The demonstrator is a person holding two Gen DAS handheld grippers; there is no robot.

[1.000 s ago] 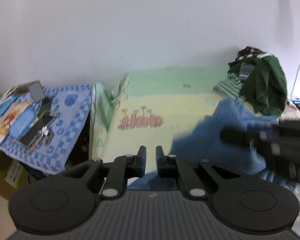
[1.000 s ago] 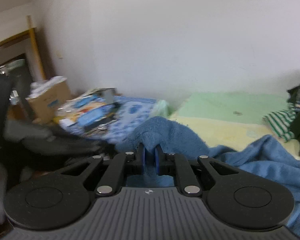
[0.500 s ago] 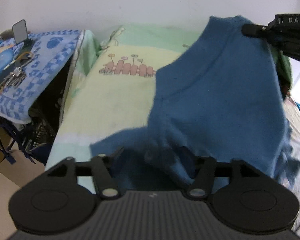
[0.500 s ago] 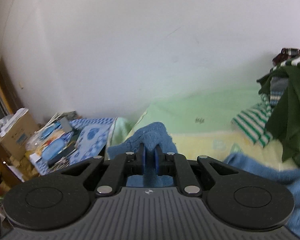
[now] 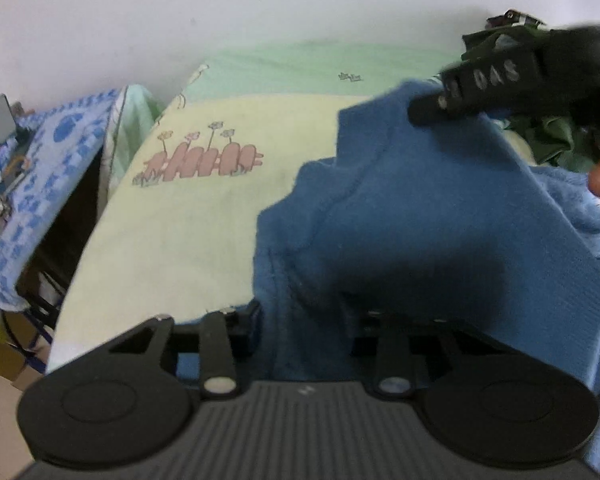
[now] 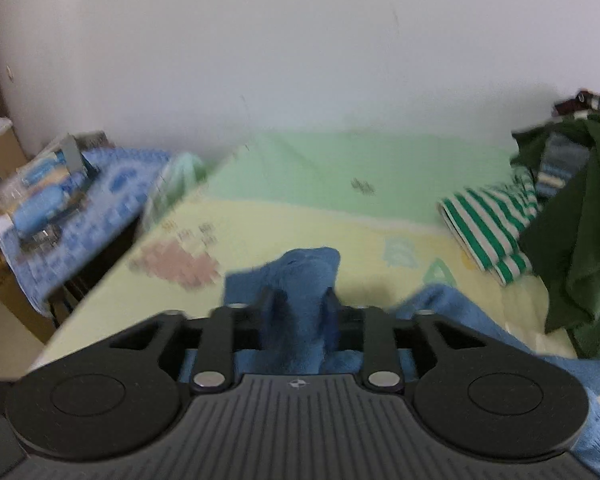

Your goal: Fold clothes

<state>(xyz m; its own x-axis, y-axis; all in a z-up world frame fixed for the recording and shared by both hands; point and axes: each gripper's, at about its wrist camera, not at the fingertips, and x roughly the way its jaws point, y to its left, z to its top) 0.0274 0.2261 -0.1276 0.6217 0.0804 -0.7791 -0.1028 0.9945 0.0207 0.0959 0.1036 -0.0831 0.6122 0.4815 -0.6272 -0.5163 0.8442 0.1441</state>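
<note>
Blue sweater lowered onto the bed; right hand-held gripper just loosening, cloth between; left hand-held gripper closing around its fold, grip uncertain.

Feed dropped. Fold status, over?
Left hand-held gripper just closing, blue sweater between jaws. Right hand-held gripper just opening, sweater between jaws. Sweater partly down on bed. Clothes pile off to side, clear.
</note>
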